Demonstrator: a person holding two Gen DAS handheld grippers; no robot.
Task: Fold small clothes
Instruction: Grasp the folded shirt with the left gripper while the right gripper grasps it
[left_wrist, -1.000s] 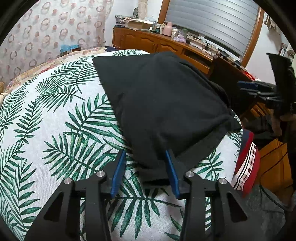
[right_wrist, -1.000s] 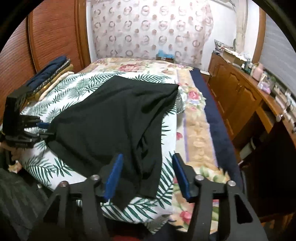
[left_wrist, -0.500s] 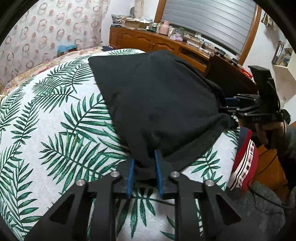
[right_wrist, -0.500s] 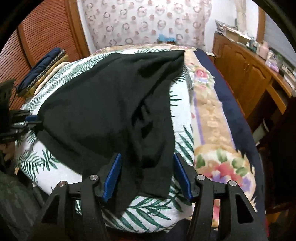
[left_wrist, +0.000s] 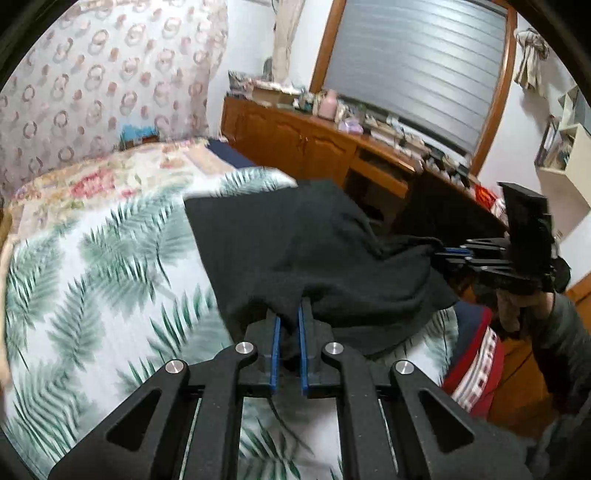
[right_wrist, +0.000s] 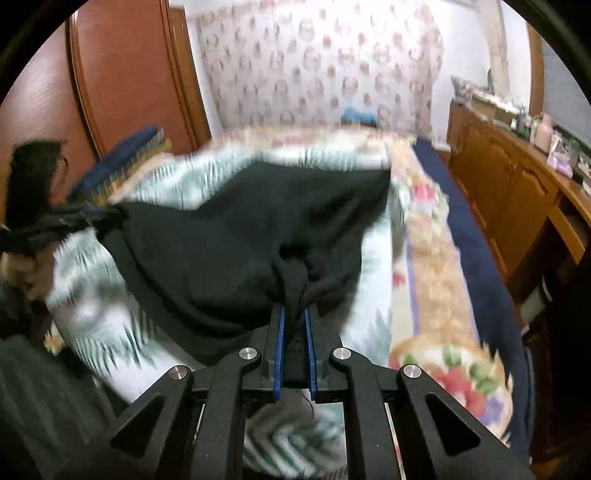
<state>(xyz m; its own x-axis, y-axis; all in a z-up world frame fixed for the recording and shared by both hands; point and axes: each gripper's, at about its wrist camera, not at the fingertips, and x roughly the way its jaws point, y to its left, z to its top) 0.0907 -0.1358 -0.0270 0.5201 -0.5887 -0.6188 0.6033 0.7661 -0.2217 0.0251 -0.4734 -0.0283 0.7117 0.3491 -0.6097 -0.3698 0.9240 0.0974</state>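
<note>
A black garment (left_wrist: 295, 243) lies on the palm-leaf bedspread (left_wrist: 92, 266), its near edge lifted. My left gripper (left_wrist: 290, 314) is shut on the garment's near edge. My right gripper (right_wrist: 294, 314) is shut on another bunched corner of the same garment (right_wrist: 229, 243). In the left wrist view the right gripper (left_wrist: 448, 254) shows at the right, pinching the cloth's far corner. In the right wrist view the left gripper (right_wrist: 92, 216) shows at the left, holding the other corner. The cloth hangs stretched between the two.
A floral quilt (right_wrist: 428, 258) covers the bed under the leaf spread. Folded clothes (right_wrist: 122, 166) are stacked by the wooden wardrobe. A cluttered wooden dresser (left_wrist: 317, 140) stands along the wall. A red and navy striped cloth (left_wrist: 476, 358) lies at the bed's edge.
Both grippers have shut on the garment's near corners and lifted them off the bed. The views are blurred by fast motion.
</note>
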